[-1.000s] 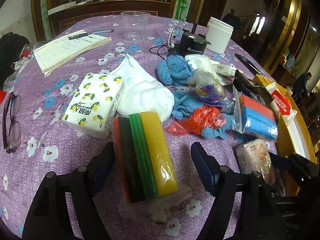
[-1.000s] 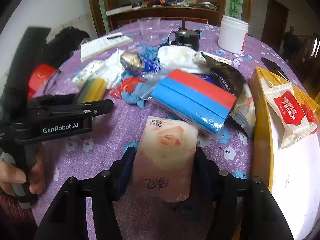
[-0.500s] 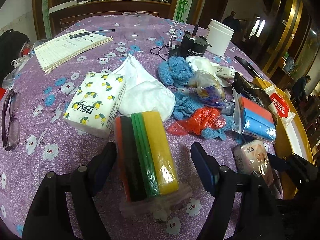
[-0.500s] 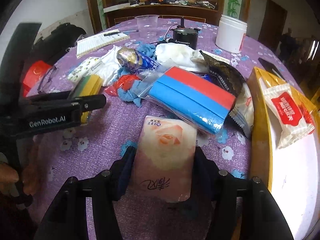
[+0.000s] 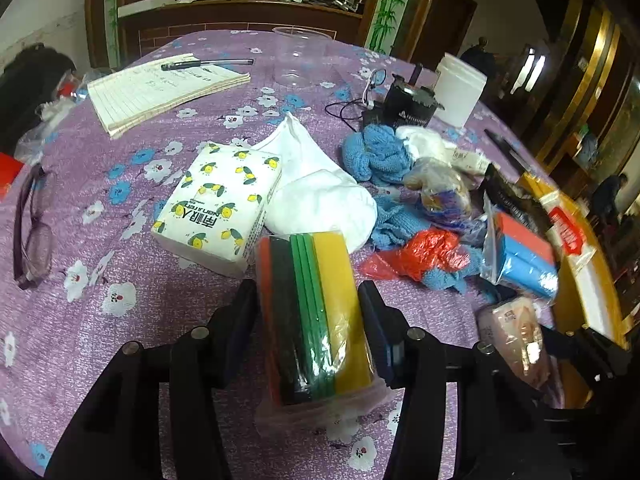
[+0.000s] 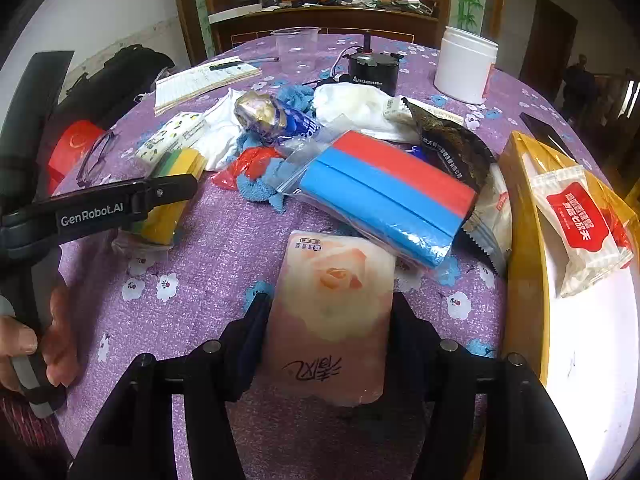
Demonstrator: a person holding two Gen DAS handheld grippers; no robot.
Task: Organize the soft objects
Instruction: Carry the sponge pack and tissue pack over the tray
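Note:
A wrapped sponge pack (image 5: pixel 320 344), striped orange, black, green and yellow, lies on the purple flowered tablecloth between the jaws of my left gripper (image 5: pixel 310 300). The jaws are closing and both pads touch its sides. From the right wrist view the left gripper (image 6: pixel 168 196) shows at the left, with the sponge pack (image 6: pixel 180 164) under its finger. My right gripper (image 6: pixel 328 308) is shut on a pink rose-printed tissue pack (image 6: pixel 332 280) that rests on the cloth. A lemon-printed tissue pack (image 5: pixel 220 204), a white cloth (image 5: pixel 320 196) and blue knit cloths (image 5: pixel 376 156) lie beyond.
A bagged blue and red sponge pack (image 6: pixel 384 196), a red plastic bag (image 5: pixel 424 252) and snack packets crowd the middle. A yellow-rimmed tray (image 6: pixel 520 208) holding a red and white packet (image 6: pixel 580 228) is at the right. Glasses (image 5: pixel 32 224), a notepad (image 5: pixel 160 88) and a white jar (image 6: pixel 464 64) stand farther off.
The left gripper's jaws have come together from wide apart until the pads meet the sides of the sponge pack. The right gripper and the pink tissue pack have stayed put.

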